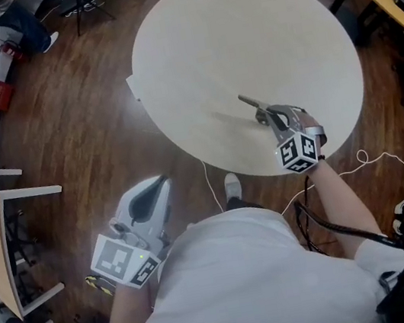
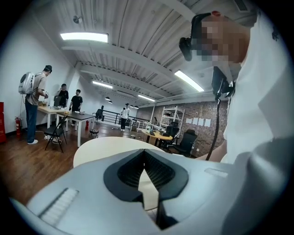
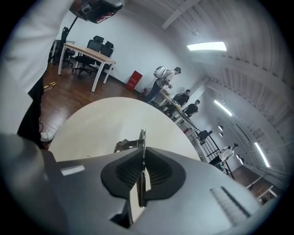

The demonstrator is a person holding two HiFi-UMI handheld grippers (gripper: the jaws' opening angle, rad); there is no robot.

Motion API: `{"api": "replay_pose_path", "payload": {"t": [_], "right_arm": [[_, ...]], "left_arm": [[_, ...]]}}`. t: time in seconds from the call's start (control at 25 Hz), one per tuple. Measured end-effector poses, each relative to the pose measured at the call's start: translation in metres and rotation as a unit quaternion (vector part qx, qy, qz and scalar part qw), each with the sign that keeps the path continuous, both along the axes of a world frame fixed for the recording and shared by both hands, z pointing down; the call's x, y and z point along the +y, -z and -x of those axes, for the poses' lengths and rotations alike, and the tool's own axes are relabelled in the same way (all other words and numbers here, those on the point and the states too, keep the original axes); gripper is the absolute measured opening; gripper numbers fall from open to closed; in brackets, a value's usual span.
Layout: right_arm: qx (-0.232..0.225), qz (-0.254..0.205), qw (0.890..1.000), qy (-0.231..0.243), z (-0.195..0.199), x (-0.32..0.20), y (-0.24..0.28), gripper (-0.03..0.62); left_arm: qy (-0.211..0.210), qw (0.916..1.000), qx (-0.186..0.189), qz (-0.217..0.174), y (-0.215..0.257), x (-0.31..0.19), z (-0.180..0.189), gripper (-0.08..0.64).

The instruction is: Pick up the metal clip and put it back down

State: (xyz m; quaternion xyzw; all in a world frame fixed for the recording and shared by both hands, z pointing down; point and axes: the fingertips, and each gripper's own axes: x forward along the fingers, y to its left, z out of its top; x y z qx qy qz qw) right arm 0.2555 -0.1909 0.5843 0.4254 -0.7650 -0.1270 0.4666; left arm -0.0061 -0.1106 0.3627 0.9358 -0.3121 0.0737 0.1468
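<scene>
Head view shows the right gripper (image 1: pixel 262 114) squeezing the metal clip (image 1: pixel 247 102) over the round table (image 1: pixel 240 26), near its front edge, with lots of bare table around it. The left gripper (image 1: pixel 158 184) is off the table, over the wood floor (image 1: pixel 83 100), pinched shut on nothing. Only the right gripper view shows the clip's thin flat handle between the jaws.

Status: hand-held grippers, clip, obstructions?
Right hand-held gripper shut on metal clip over round table. Left hand-held gripper shut, empty, off table. Nothing in the way.
</scene>
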Motion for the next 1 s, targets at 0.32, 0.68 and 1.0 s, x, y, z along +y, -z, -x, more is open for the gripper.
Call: {"api": "replay_pose_path", "payload": {"t": [0.32, 0.68, 1.0], "right_arm": [[-0.003, -0.019, 1.0, 0.023, 0.056, 0.023, 0.067, 0.006], [-0.016, -0.051, 0.996, 0.07, 0.14, 0.078, 0.149, 0.006], [-0.009, -0.066, 0.993, 0.101, 0.206, 0.143, 0.184, 0.006]], "left_arm": [[0.016, 0.9996, 0.016, -0.018, 0.0, 0.021, 0.052, -0.002], [0.054, 0.9974, 0.038, -0.029, -0.009, 0.059, 0.121, -0.002], [0.06, 0.9967, 0.044, -0.032, -0.021, 0.097, 0.165, -0.002]]}}
